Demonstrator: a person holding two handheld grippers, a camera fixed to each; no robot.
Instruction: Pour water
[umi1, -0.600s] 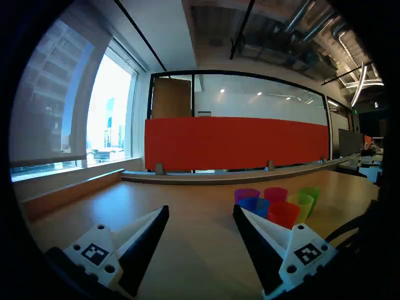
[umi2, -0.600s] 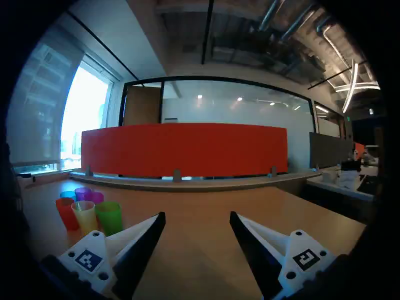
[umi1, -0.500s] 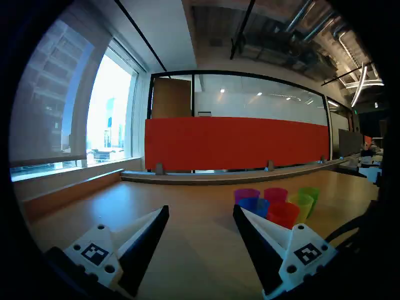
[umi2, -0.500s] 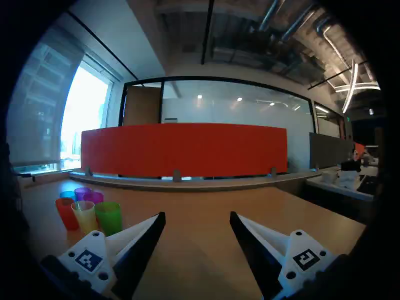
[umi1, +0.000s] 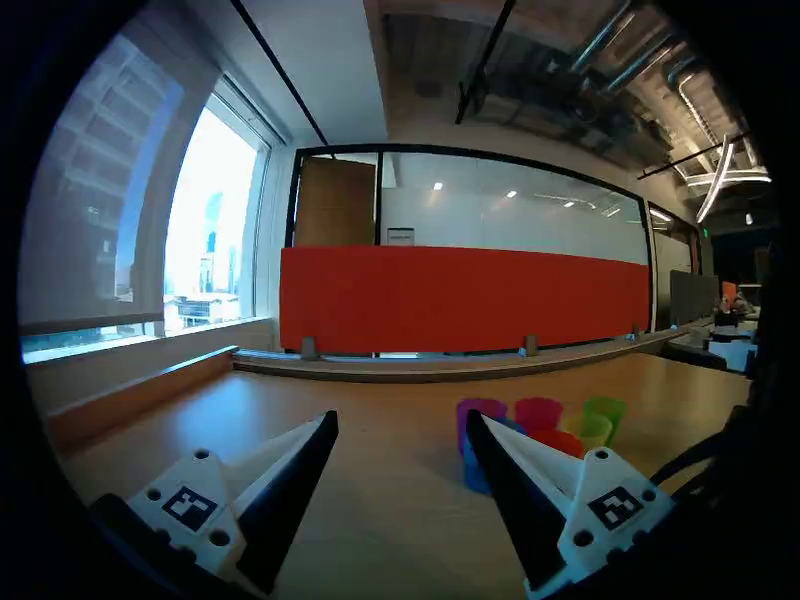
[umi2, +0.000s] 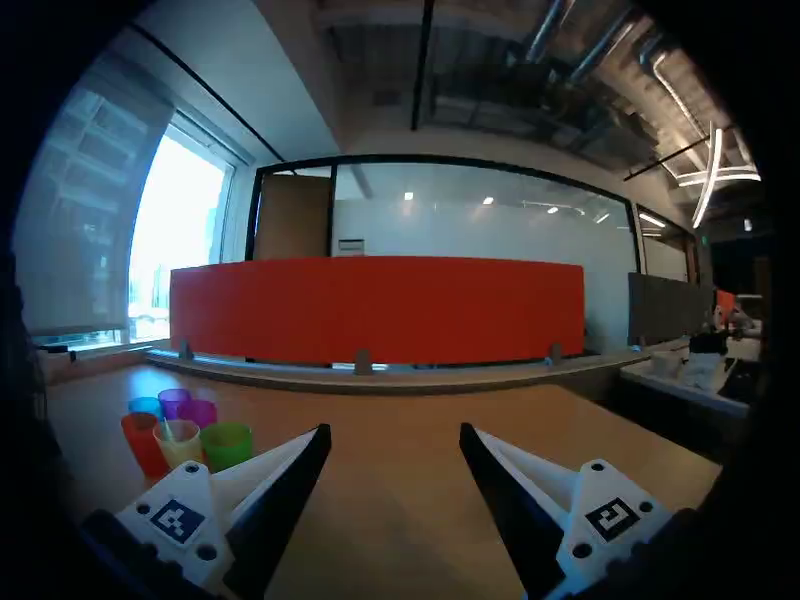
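The left gripper (umi1: 400, 422) and the right gripper (umi2: 395, 432) hang low over the light wooden table (umi1: 390, 505), fingers spread apart, empty. A cluster of translucent coloured plastic cups (umi1: 538, 412) stands on the table, partly behind the left gripper's right-hand finger, left of the right gripper.

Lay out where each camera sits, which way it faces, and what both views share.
Left gripper view: rides on the left gripper, low over the wooden table, facing the red partition; its jaws stand open, with the coloured cups partly behind the right-hand one.
Right gripper view: rides on the right gripper, also low over the table, facing the partition; its jaws stand open, with the cups off to the left.
Shared: table, cups, partition, bright window.
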